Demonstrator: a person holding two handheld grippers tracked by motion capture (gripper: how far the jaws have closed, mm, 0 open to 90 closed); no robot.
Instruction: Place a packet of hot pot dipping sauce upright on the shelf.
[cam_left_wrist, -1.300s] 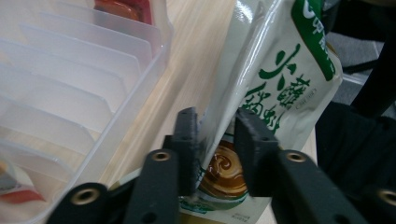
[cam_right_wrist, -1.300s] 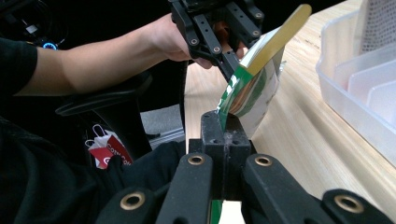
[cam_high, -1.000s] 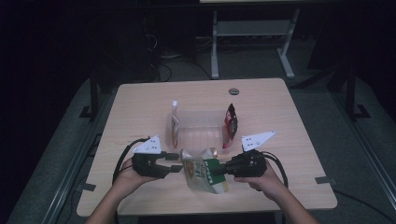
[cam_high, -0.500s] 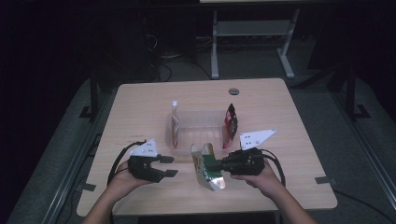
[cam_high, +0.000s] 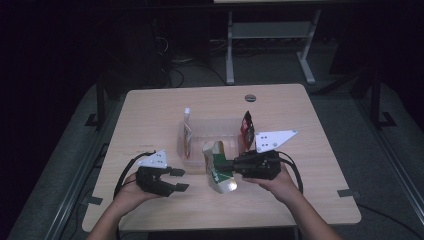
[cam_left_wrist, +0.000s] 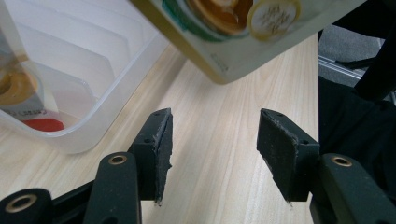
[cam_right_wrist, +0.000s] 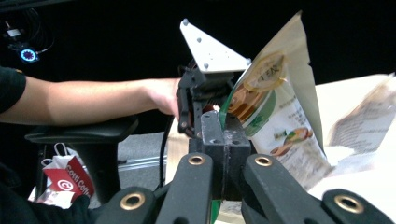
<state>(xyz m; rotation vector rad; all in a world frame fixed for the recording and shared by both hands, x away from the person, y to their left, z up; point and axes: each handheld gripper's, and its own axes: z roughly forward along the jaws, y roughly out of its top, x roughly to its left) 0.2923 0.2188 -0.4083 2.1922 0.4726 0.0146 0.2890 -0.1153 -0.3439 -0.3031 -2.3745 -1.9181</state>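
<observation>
A green and white snack pouch (cam_high: 218, 170) hangs just above the table's front, and my right gripper (cam_high: 235, 166) is shut on its edge. In the right gripper view the jaws (cam_right_wrist: 223, 135) pinch the pouch (cam_right_wrist: 275, 107) with the left gripper (cam_right_wrist: 201, 93) beyond it. My left gripper (cam_high: 179, 180) rests to the left of the pouch and apart from it. Its jaws have just been opening, and nothing lies between the pads (cam_left_wrist: 212, 154). In the left gripper view the pouch's lower corner (cam_left_wrist: 233, 28) floats above the wood ahead.
A clear slotted plastic bin (cam_high: 210, 127) stands mid-table behind the pouch. An orange and white packet (cam_high: 186, 135) stands at its left end and a red packet (cam_high: 246, 131) at its right. The bin's wall (cam_left_wrist: 93, 70) is close to the left jaw.
The left gripper has let go of the pouch and drawn back to the left with wider jaws. The right gripper has lifted the pouch and turned it more upright.
</observation>
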